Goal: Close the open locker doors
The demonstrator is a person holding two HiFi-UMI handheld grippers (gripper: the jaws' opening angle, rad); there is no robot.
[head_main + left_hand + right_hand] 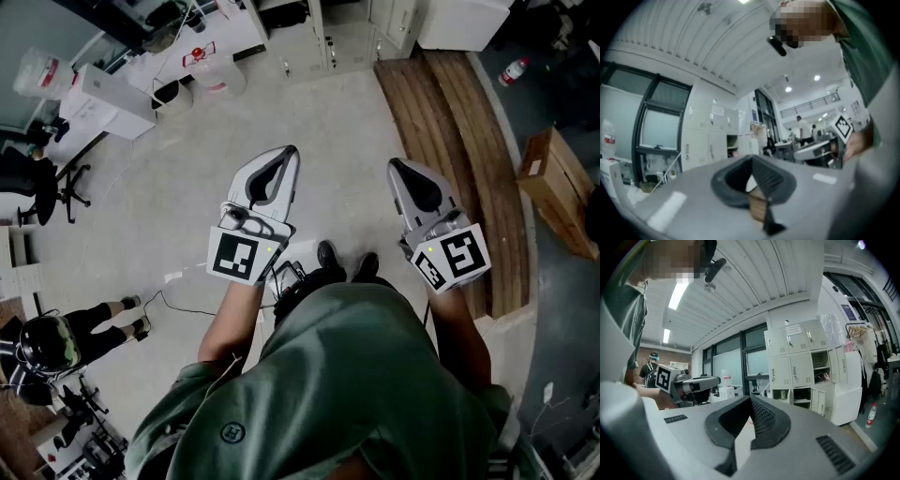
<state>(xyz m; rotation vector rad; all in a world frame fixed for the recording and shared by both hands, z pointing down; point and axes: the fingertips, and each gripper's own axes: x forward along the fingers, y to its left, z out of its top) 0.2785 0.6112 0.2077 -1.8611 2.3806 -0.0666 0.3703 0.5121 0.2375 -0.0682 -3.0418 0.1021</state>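
Lockers [337, 42] cut by head view's top edge; only lowest doors show. Left gripper view smeared: which locker doors stand open there, cannot tell. Right gripper view: contents of open compartments [821, 365] too small to tell. Shoes [327, 255] half hidden behind torso [366, 375].

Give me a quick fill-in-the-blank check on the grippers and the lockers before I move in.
1. The left gripper and the right gripper both have their jaws ____, with nothing between them.
2. In the right gripper view, some of the lockers ahead have doors that are ____.
3. In the head view, the wooden planks lie on the person's ____ side.
Missing words: shut; open; right.
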